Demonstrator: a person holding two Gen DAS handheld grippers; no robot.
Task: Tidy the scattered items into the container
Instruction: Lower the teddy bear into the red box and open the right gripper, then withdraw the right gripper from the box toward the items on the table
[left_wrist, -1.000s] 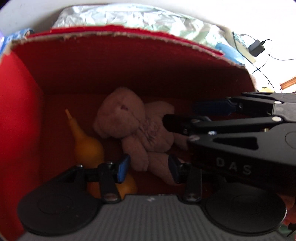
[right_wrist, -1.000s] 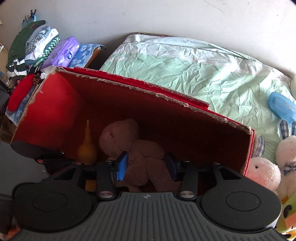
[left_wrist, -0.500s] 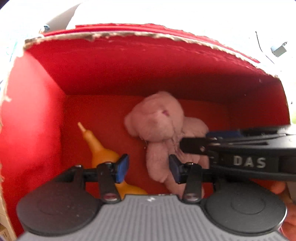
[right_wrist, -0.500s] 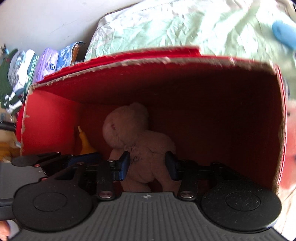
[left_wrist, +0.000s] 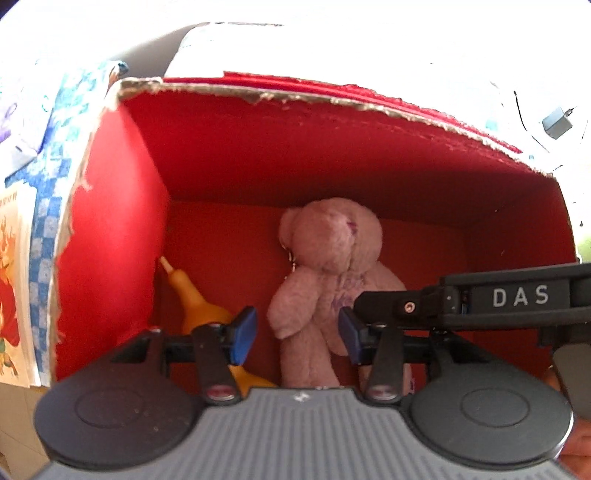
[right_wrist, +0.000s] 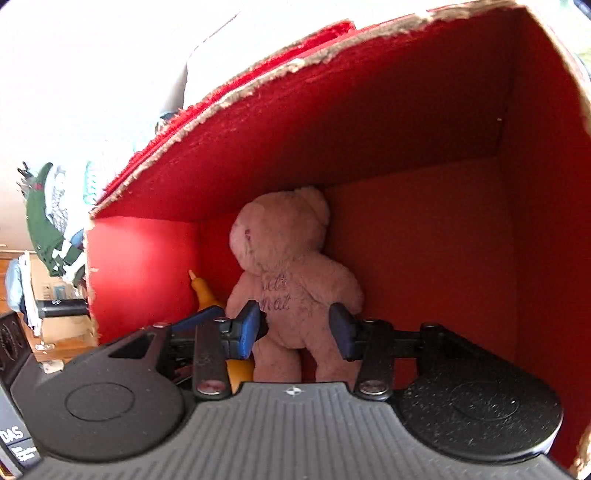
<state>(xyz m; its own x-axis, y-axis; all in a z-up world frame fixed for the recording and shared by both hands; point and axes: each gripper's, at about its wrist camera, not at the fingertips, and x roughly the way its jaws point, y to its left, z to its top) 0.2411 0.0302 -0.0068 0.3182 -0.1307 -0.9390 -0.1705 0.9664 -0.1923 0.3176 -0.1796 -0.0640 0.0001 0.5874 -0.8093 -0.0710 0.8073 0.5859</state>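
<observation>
The red box (left_wrist: 332, 155) holds a soft, light teddy (left_wrist: 332, 266) and a yellow squeaker (left_wrist: 195, 299), while the left gripper (left_wrist: 297, 334) is opening, empty, and the right gripper (right_wrist: 295, 330) hangs parted, best pinching the torso.

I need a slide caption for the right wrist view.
Pink teddy bear and yellow squeeze bottle lying inside the red box.

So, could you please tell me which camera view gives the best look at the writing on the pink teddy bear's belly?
The right wrist view: the pink teddy bear faces the camera inside the red box, with the purple stitched writing visible on its belly, though too blurred to read. In the left wrist view the bear is angled, and its arm and the right claw cover most of the writing.
</observation>
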